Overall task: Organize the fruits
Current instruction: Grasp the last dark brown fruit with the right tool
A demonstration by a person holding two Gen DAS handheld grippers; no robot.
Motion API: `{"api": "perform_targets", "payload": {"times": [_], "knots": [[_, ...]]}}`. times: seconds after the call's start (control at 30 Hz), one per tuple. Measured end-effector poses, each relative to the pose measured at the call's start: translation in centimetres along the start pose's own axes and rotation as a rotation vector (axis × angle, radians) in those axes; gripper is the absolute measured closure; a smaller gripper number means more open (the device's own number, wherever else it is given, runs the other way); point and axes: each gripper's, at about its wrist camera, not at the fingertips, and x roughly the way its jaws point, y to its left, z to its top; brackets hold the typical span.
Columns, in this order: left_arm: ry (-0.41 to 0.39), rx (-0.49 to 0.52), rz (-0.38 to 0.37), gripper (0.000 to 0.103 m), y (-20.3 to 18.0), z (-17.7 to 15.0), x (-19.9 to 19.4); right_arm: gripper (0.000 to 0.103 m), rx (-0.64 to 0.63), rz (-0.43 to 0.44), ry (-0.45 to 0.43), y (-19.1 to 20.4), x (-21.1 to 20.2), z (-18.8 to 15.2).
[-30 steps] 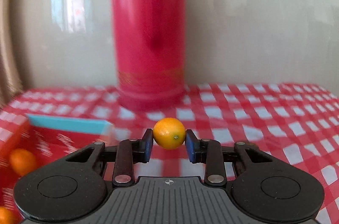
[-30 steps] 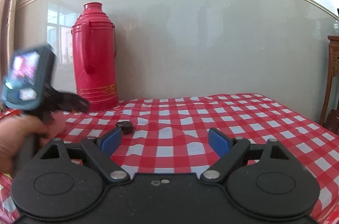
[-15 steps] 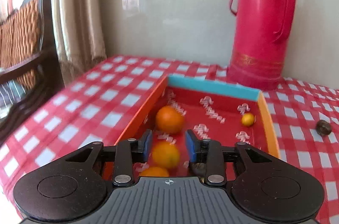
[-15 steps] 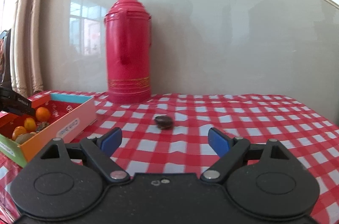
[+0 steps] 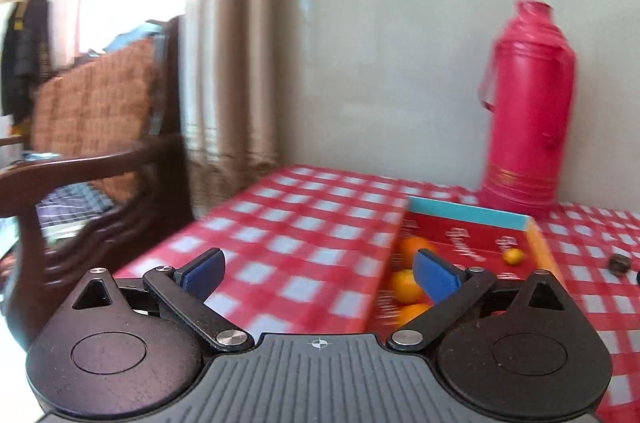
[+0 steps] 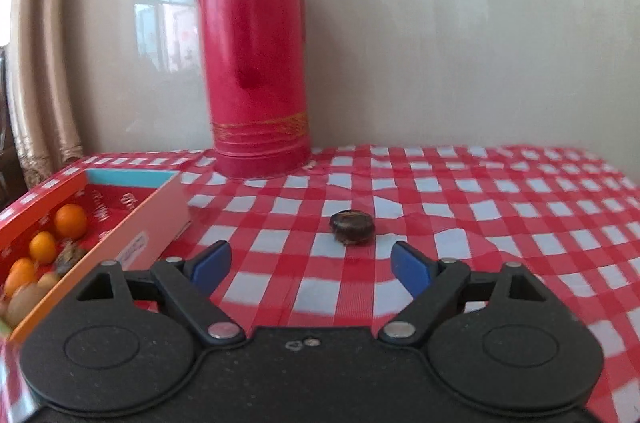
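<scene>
A shallow red box with orange walls (image 5: 464, 213) (image 6: 158, 207) lies on the checked tablecloth and holds several small orange fruits (image 5: 416, 249) (image 6: 71, 221). A small yellow kumquat (image 5: 513, 255) lies near its right wall. My left gripper (image 5: 318, 273) is open and empty, just left of the box. A dark brown chestnut (image 6: 352, 226) lies alone on the cloth; it also shows in the left wrist view (image 5: 619, 263). My right gripper (image 6: 310, 265) is open and empty, just in front of the chestnut.
A tall red thermos (image 6: 256, 55) (image 5: 528, 107) stands at the back against the wall. A wooden chair (image 5: 100, 159) and a curtain (image 5: 232, 55) are left of the table edge. Brownish fruits (image 6: 24, 299) lie in the box's near end.
My left gripper carried the kumquat over the box, opened and let it go, then swung left. My right gripper moved closer to the chestnut, staying open.
</scene>
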Motion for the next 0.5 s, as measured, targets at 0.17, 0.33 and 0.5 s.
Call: {"api": "perform_targets", "payload": {"times": [0.17, 0.33, 0.5], "knots": [[-0.026, -0.052, 0.109, 0.0, 4.7, -1.5, -2.1, 0.029, 0.027, -0.052, 0.086, -0.7, 4.8, 1.8], [-0.011, -0.128, 0.181, 0.0, 8.3, -2.9, -2.6, 0.034, 0.017, -0.118, 0.139, -1.5, 8.1, 2.6], [0.001, -0.175, 0.215, 0.0, 10.3, -3.5, -2.6, 0.068, 0.004, -0.132, 0.215, -2.0, 10.3, 2.2]]}}
